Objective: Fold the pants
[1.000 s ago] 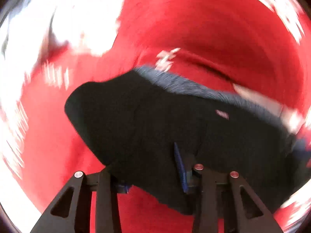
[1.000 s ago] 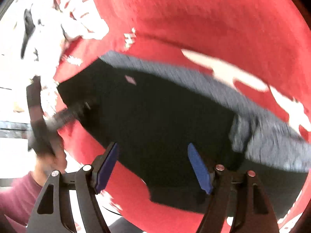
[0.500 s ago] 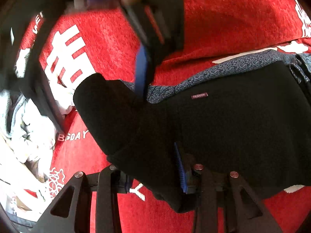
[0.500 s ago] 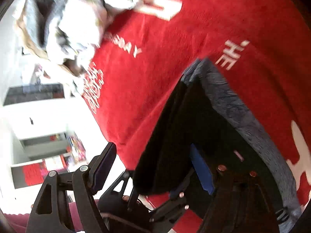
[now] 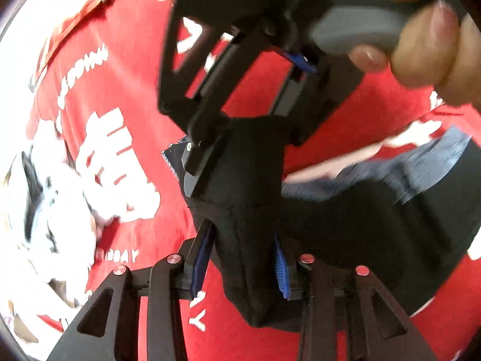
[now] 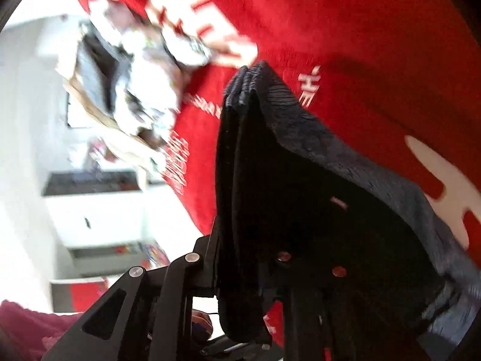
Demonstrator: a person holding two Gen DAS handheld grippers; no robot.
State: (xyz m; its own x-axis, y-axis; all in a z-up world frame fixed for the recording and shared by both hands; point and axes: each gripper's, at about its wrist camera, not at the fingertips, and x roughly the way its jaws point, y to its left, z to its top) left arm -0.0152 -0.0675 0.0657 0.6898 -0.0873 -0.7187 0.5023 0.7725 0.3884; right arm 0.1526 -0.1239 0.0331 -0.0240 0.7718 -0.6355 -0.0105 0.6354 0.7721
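The black pants [image 5: 360, 225] with a grey-blue inner band [image 5: 421, 162] lie partly lifted over a red blanket [image 5: 120, 90]. My left gripper [image 5: 242, 234] is shut on a bunched fold of them, blue pads on either side. Just beyond it, my right gripper [image 5: 240, 150], held by a hand [image 5: 421, 30], pinches the same fold from above. In the right wrist view the pants [image 6: 300, 180] hang folded through my right gripper [image 6: 246, 240]. Its jaws are closing on the cloth, which hides the pads.
The red blanket [image 6: 360, 30] has white lettering. A heap of white and grey clothes [image 5: 45, 210] lies at its left edge, the same heap [image 6: 135, 75] showing upper left in the right wrist view. A magenta sleeve [image 6: 24, 331] is at the lower left; white furniture stands beyond.
My right gripper stood open beside the pants edge and has now closed on the fold. My left gripper has risen and rolled, pulling the cloth up. The right gripper now fills the top of the left view.
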